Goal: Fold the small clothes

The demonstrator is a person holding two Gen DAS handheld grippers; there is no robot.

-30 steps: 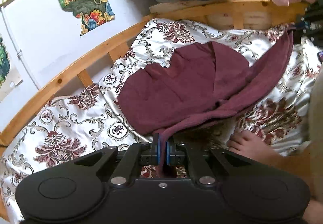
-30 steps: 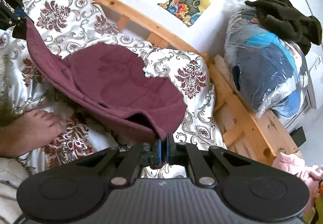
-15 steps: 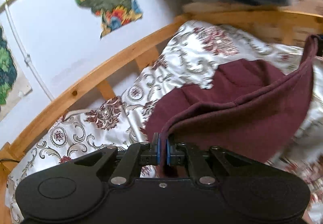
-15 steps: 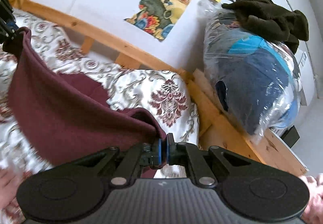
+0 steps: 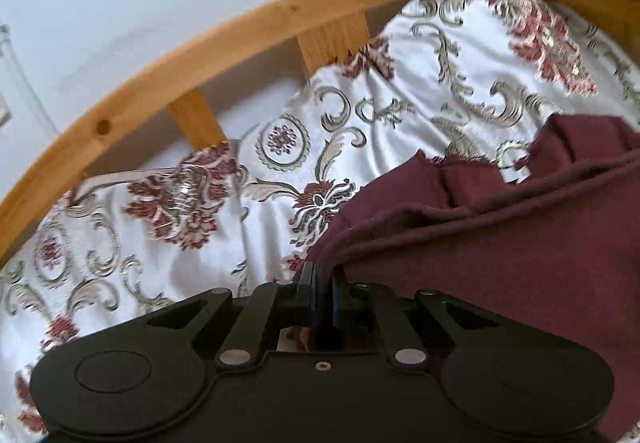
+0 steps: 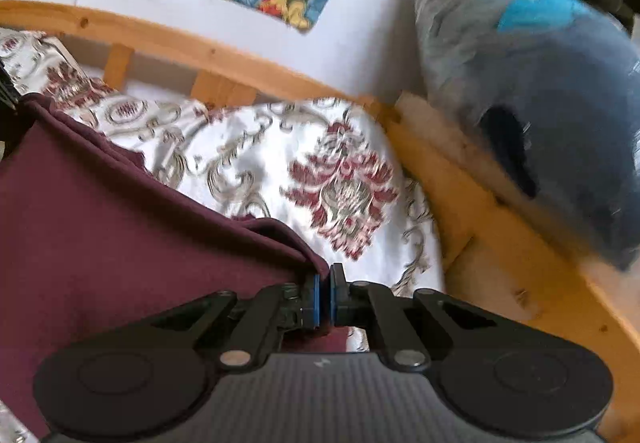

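Maroon garment [image 5: 500, 263] lies folded over on the bed [image 5: 400, 103], left claw [image 5: 323, 279] and right claw [image 6: 325, 283] each clenched on a corner; soft, light, droopy knit, so hold corners or hems, keeping the edge taut

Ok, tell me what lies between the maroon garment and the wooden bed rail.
Only patterned bedspread, bare of other items, between garment and rail; both wrist views show it.

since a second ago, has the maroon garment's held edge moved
Yes. The maroon garment edge clamped in the left gripper and right gripper has been carried over toward the wooden bed rail, folding onto itself on the floral bedspread.
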